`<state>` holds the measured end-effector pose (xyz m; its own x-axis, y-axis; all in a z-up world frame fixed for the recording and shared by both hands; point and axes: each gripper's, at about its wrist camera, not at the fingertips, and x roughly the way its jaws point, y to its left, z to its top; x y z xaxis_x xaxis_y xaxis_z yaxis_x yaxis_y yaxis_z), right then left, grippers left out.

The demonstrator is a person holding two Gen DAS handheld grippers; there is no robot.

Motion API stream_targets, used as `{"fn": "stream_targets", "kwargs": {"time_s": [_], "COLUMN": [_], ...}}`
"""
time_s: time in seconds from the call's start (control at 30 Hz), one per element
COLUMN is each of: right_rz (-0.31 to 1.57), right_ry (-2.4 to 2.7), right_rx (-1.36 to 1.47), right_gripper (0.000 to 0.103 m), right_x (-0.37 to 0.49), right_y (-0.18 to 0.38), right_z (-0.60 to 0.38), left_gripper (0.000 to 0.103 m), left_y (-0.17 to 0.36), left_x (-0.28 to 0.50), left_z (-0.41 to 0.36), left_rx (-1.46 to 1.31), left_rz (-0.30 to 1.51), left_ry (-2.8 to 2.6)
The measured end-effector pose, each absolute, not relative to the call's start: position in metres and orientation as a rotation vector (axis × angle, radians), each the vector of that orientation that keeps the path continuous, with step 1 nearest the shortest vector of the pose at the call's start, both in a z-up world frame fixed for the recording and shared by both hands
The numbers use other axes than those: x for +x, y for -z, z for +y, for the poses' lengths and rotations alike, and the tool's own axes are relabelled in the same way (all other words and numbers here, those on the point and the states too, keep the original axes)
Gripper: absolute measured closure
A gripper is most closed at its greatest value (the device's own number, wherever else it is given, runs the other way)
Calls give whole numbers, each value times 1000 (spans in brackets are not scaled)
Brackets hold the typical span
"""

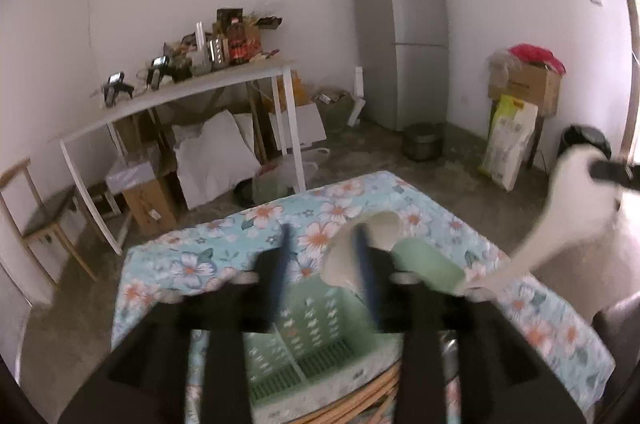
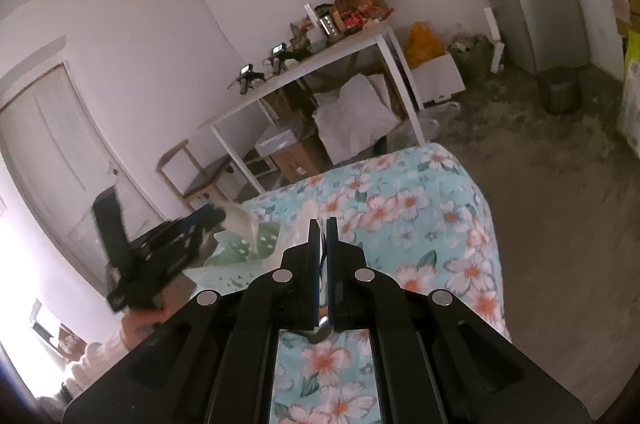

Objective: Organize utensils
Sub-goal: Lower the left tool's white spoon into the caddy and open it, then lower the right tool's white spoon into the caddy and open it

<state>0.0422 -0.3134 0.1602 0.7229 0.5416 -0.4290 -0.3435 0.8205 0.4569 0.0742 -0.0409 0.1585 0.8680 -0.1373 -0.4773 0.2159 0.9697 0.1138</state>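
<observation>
Progress seems to be in the middle, as far as I can judge. Nearest in the left wrist view, the left gripper [image 1: 321, 236] has its jaws apart over the green basket [image 1: 316, 316], which stands on the flowered cloth [image 1: 192, 264]. The compartments that can be seen look empty. A cream spoon [image 1: 384, 230] is at the far rim of the basket, just beside one finger. The blur does not let me say if the pad touches it, or if the spoon is already inside, so this spoon may be only now going in. Some tan sticks [image 1: 372, 396] lie at the near edge of the basket, cut off by the frame; perhaps chopsticks waiting for their turn. The right gripper [image 2: 323, 224] has its jaws together, and a small metal piece [image 2: 322, 332] shows low between the fingers; whether it is a gripped utensil I cannot tell. Beside the spoon is a pale green shape [image 1: 428, 264], partly hidden by the gripper. Farther right, a white curved form [image 1: 560, 208] is too smeared to name.
</observation>
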Motion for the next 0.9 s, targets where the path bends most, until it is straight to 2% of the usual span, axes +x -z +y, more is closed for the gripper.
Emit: {"fn": "stream_targets", "kwargs": {"time_s": [0.03, 0.07, 0.17, 0.67, 0.9], "right_rz": [584, 589, 593, 547, 595], "right_ry": [-498, -498, -491, -468, -415], "right_rx": [356, 351, 339, 243, 83], "right_gripper": [102, 102, 102, 102, 102], "right_x": [45, 49, 56, 71, 80], "right_y": [-163, -165, -171, -212, -191], "right_z": [-310, -306, -296, -264, -223], "left_gripper": [51, 49, 46, 46, 45], "left_y": [-158, -159, -161, -158, -158], "left_x": [68, 65, 48, -38, -57], "left_z": [-41, -41, -38, 36, 53], "left_rx": [172, 177, 165, -23, -16], "left_rz": [475, 472, 463, 429, 407], "left_ry": [197, 207, 244, 261, 216]}}
